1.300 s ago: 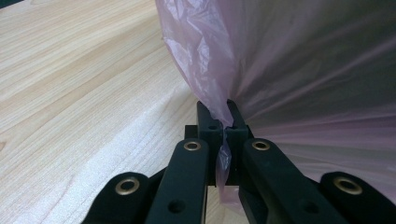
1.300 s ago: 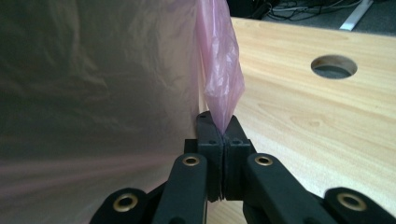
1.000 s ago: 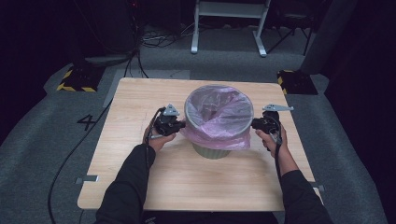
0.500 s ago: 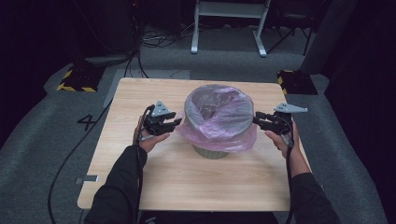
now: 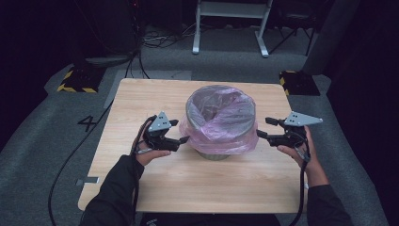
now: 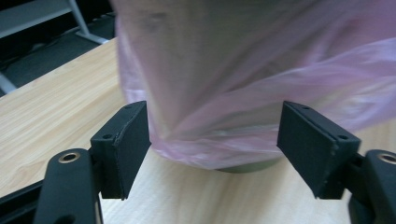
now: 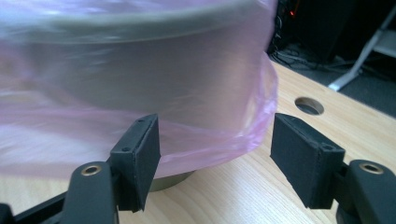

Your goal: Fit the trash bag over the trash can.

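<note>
Grey bin (image 5: 221, 149) stands upright mid-worktop (image 5: 141, 99), slightly toward the far edge. Pink bag (image 5: 221, 123) lines it: the film goes down inside, folds over the rim and hangs as a loose skirt over most of the outer wall. Only the bin's foot shows below the hem. Inside I see just crumpled pink film; can't tell if anything lies under it.

Left tongs (image 5: 181, 132) sit just beside the bin's left flank, jaws pointing at the skirt. They have just been opening and now stand released. In the left gripper view (image 6: 212, 140) the bag's lower hem hangs between the two pads, close by the left-hand pad, well apart from the other. No pinch on it.

Right tongs (image 5: 263, 128) mirror that on the bin's right flank, tips just short of the bag. Also just been opening, now released. In the right gripper view (image 7: 215, 149) the hem corner droops between the pads, grazing near the left-hand one; the other pad stands apart over bare wood. Nothing grasped.

Both hands (image 5: 150, 153) hold their tools above the worktop, forearms coming in from the near edge. A round hole (image 7: 309, 105) in the worktop shows past the right tongs. Cable from the left tool trails off the worktop's left edge to the floor.
</note>
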The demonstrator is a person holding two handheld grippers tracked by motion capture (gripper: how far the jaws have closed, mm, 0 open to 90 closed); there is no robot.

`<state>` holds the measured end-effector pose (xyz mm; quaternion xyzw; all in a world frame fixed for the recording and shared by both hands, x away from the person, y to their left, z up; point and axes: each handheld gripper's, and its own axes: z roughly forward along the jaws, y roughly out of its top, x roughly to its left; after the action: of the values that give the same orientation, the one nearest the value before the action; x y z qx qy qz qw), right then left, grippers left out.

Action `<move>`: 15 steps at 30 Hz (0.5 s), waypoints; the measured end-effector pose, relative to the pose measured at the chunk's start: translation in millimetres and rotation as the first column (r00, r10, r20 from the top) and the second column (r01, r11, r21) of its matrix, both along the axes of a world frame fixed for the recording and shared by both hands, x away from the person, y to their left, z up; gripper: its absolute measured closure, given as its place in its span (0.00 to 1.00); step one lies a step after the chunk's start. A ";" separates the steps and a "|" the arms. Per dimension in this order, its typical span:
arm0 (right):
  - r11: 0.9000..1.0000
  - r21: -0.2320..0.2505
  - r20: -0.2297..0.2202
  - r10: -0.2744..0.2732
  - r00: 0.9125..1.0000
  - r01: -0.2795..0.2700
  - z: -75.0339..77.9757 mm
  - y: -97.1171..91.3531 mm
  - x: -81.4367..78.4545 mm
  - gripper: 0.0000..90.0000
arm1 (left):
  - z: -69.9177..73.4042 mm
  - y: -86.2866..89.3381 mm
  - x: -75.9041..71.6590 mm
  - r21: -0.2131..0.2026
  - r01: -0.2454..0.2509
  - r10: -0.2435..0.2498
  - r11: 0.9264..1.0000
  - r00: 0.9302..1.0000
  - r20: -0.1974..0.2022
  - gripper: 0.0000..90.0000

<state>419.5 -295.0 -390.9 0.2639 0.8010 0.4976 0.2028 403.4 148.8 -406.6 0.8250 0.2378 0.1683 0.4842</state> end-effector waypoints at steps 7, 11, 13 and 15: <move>0.996 -0.026 0.031 0.088 0.996 -0.087 -0.6 8.9 -25.3 0.26 | -3.8 -6.3 -19.4 0.019 0.071 -0.071 0.997 0.997 0.009 0.22; 0.989 -0.069 0.042 0.132 0.990 -0.129 -3.6 20.5 -34.0 0.24 | -10.4 -15.1 -22.8 0.042 0.085 -0.086 0.995 0.996 0.003 0.22; 0.986 -0.095 0.050 0.141 0.989 -0.136 -5.8 27.0 -35.6 0.24 | -12.6 -19.2 -20.8 0.050 0.091 -0.091 0.995 0.996 -0.008 0.23; 0.985 -0.109 0.059 0.141 0.988 -0.134 -8.0 32.5 -36.1 0.38 | -13.7 -22.0 -19.2 0.057 0.083 -0.083 0.995 0.997 -0.007 0.32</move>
<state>383.4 -262.5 -398.9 0.1799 0.8352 0.4761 0.2081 384.1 126.8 -420.3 0.8482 0.1994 0.1531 0.4663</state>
